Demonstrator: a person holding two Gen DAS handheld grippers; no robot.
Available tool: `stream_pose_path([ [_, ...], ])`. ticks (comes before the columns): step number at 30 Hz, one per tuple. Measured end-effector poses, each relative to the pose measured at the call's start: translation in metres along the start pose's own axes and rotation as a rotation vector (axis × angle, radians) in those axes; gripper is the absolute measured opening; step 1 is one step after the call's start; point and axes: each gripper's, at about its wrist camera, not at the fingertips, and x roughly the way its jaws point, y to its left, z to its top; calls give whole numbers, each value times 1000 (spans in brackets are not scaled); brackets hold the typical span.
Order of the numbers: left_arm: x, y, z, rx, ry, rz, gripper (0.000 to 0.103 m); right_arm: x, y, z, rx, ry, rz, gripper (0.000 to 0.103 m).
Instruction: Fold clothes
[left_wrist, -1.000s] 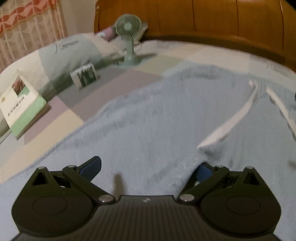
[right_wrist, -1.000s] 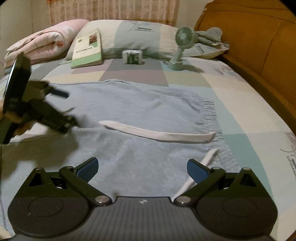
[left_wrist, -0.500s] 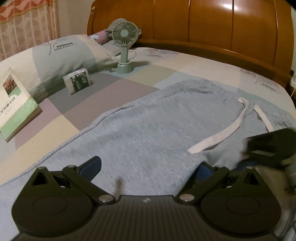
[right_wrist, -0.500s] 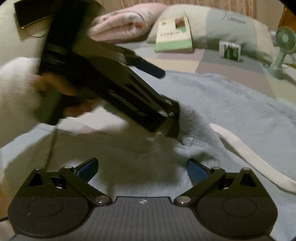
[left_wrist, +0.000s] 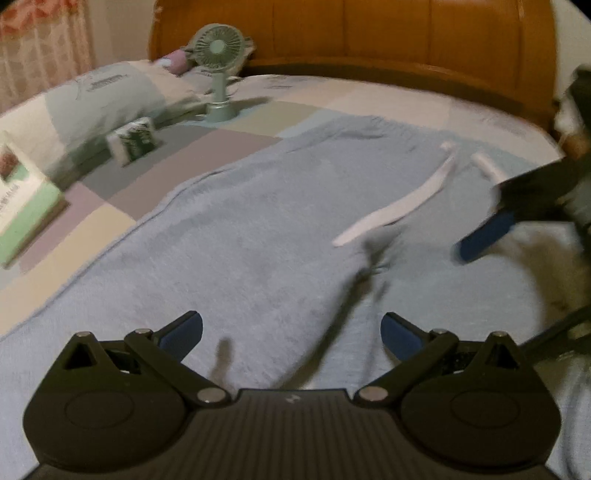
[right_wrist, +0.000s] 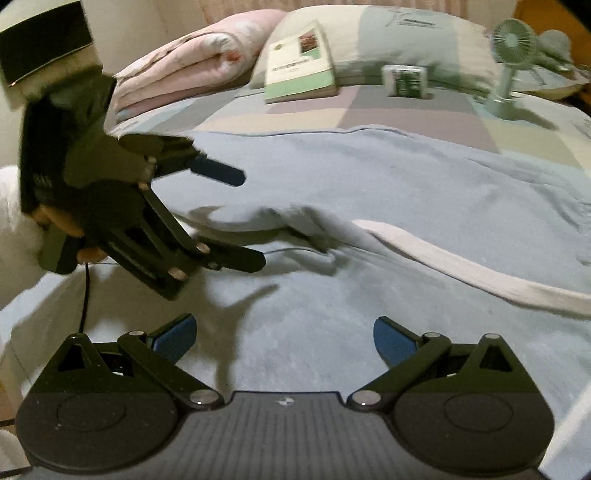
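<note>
Light blue sweatpants (left_wrist: 258, 229) lie spread across the bed, with two white drawstrings (left_wrist: 399, 206) at the waist. My left gripper (left_wrist: 291, 334) hovers open just above the cloth, and a raised fold runs from the crotch down between its fingers. At the right edge shows one blue pad (left_wrist: 484, 240) of my right gripper. In the right wrist view my right gripper (right_wrist: 284, 338) is open over the sweatpants (right_wrist: 406, 184). The left gripper (right_wrist: 247, 218), held by a hand, stands wide open beside a bunched ridge of cloth near a drawstring (right_wrist: 461, 266).
A green desk fan (left_wrist: 218, 66), a small box (left_wrist: 135, 140) and a green-and-white book (right_wrist: 299, 66) sit by the pillow (right_wrist: 406, 33). A folded pink quilt (right_wrist: 192, 62) lies at the back left. The wooden headboard (left_wrist: 369, 33) bounds the bed.
My left gripper's right finger has come free of the cloth fold, and both its pads show now. My right gripper swung toward the left one and now sits a little further from it.
</note>
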Motion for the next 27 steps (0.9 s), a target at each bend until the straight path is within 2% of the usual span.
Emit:
stream_pose_path([
  [2,6,3,-4,-17,45,48,103,-6,-3,-4,9,-9,-17,103],
  [6,-5,24,-20,-119,76,25,102,-16,-13,-17,2,12,-81,103],
  [10,-28,29,-29,-127,56,49,102,-30,-24,-22,5,-12,-130,103],
  [14,-52,26,-33,-137,29,36,102,-42,-39,-25,4,-24,-233,103],
  [19,-86,12,-44,-92,26,20,102,-65,-57,-42,-14,12,-364,103],
  [21,-102,6,-51,-96,16,-26,102,-75,-64,-50,-8,28,-393,103],
  [25,-113,-12,-70,-134,20,-209,102,-79,-75,-66,17,61,-377,103],
  [27,-102,-21,-78,-141,56,-233,102,-70,-77,-72,2,96,-349,103],
])
